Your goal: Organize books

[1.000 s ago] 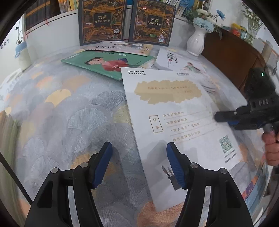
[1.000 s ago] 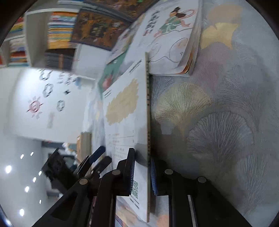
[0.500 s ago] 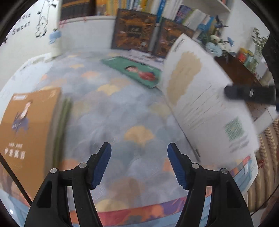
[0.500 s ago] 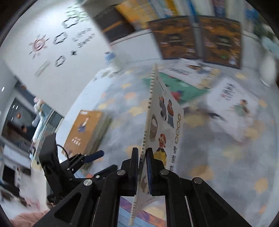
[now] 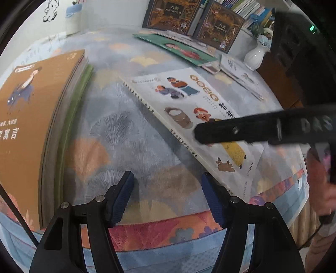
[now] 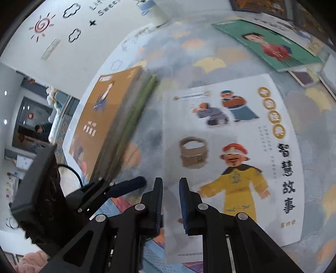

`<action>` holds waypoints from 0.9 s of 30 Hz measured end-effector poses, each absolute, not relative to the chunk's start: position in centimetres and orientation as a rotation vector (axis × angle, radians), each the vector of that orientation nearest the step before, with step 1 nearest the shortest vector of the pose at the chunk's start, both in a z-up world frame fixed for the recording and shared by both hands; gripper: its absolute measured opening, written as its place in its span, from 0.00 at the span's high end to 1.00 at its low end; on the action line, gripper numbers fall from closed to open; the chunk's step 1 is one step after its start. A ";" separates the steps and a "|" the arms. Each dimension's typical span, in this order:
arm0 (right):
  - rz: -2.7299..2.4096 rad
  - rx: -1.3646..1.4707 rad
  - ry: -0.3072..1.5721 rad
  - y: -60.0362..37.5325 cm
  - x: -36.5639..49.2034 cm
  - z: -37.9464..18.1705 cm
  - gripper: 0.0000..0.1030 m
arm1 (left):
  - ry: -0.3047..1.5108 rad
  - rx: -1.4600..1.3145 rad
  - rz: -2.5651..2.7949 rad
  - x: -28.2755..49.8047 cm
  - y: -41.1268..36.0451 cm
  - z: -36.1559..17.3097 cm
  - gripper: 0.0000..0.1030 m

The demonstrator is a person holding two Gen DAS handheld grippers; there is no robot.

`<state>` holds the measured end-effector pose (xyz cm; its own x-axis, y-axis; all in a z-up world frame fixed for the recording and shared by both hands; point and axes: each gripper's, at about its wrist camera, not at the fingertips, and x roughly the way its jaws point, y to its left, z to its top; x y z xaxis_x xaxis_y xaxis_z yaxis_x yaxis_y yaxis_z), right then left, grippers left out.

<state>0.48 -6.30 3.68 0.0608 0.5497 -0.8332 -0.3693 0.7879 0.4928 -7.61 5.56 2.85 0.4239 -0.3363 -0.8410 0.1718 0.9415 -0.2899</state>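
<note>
A white storybook (image 6: pixel 231 126) lies flat on the patterned tablecloth (image 6: pixel 151 88), front cover up, also seen in the left wrist view (image 5: pixel 189 100). My right gripper (image 6: pixel 170 184) hovers over its spine edge. Its jaws are opening, with a narrow gap, and the pads do not press the book. To the left lies a stack of books with an orange cover (image 6: pixel 109 109) on top (image 5: pixel 31 109). My left gripper (image 5: pixel 168 180) is open over bare cloth between stack and white book, holding nothing. The right gripper's black finger (image 5: pixel 252 128) crosses above the white book.
A green book (image 5: pixel 182 50) and other thin books lie further back. Two dark books (image 5: pixel 168 14) lean against the back wall, with a white vase (image 5: pixel 254 56) beside them. A dark wooden cabinet (image 5: pixel 279 79) stands right. A person's hand (image 5: pixel 319 178) holds the right gripper.
The white book lay back cover up, was lifted on edge in the right gripper, and now lies front cover up nearer the stack. The right jaws have parted. The left gripper swung left.
</note>
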 end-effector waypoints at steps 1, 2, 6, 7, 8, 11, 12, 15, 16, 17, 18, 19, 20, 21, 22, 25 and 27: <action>0.684 0.180 1.340 -7.2 0.7 3.6 0.80 | 1.090 -0.181 -0.330 -7.5 5.6 2.9 0.38; 0.664 0.196 1.331 -8.1 1.2 3.6 0.72 | 1.091 -0.193 -0.336 -7.4 5.7 2.9 0.38; 0.556 0.248 1.284 -13.0 2.1 2.9 0.57 | 1.120 -0.228 -0.371 -7.5 5.3 2.9 0.40; 0.540 0.261 1.285 -13.8 2.2 2.8 0.57 | 1.123 -0.231 -0.393 -7.8 5.1 3.0 0.40; 0.519 0.284 1.287 -15.1 2.5 2.4 0.57 | 1.124 -0.226 -0.412 -8.2 4.7 3.2 0.40; 0.511 0.346 1.245 -17.8 2.6 2.2 0.57 | 1.125 -0.194 -0.416 -8.6 4.1 3.4 0.40; 0.514 0.352 1.240 -18.2 2.7 2.3 0.57 | 1.131 -0.197 -0.422 -8.5 4.0 3.2 0.40; 0.498 0.335 1.235 -18.5 2.5 2.6 0.57 | 1.164 -0.217 -0.421 -8.0 3.9 2.8 0.40; 0.484 0.296 1.228 -18.4 2.3 2.8 0.57 | 1.171 -0.217 -0.420 -8.1 3.9 2.9 0.40; 0.466 0.264 1.220 -18.6 2.2 3.0 0.57 | 1.167 -0.215 -0.426 -8.4 4.0 3.1 0.40; 0.447 0.234 1.218 -18.4 2.1 2.8 0.56 | 1.161 -0.212 -0.431 -8.8 4.1 3.4 0.40; 0.437 0.214 1.223 -18.6 2.0 2.5 0.56 | 1.153 -0.206 -0.439 -9.2 4.2 3.9 0.40; 0.444 0.215 1.235 -18.9 2.1 2.1 0.55 | 1.153 -0.211 -0.454 -9.5 4.3 4.2 0.37; 0.455 0.233 1.234 -19.2 2.4 1.7 0.55 | 1.153 -0.242 -0.504 -9.7 4.4 4.4 0.37; 0.464 0.250 1.225 -19.5 2.3 1.6 0.52 | 1.157 -0.269 -0.532 -9.7 4.4 4.5 0.37; 0.484 0.274 1.231 -19.4 2.4 1.4 0.50 | 1.161 -0.257 -0.512 -8.9 3.7 4.1 0.37; 0.488 0.269 1.229 -19.2 2.1 1.4 0.50 | 1.175 -0.235 -0.471 -7.7 3.2 3.1 0.37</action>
<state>2.13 -19.19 1.37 0.2505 0.4947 -0.8322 -0.2113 0.8668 0.4517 -7.68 3.24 3.15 0.3033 -0.4712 -0.8283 0.2312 0.8796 -0.4157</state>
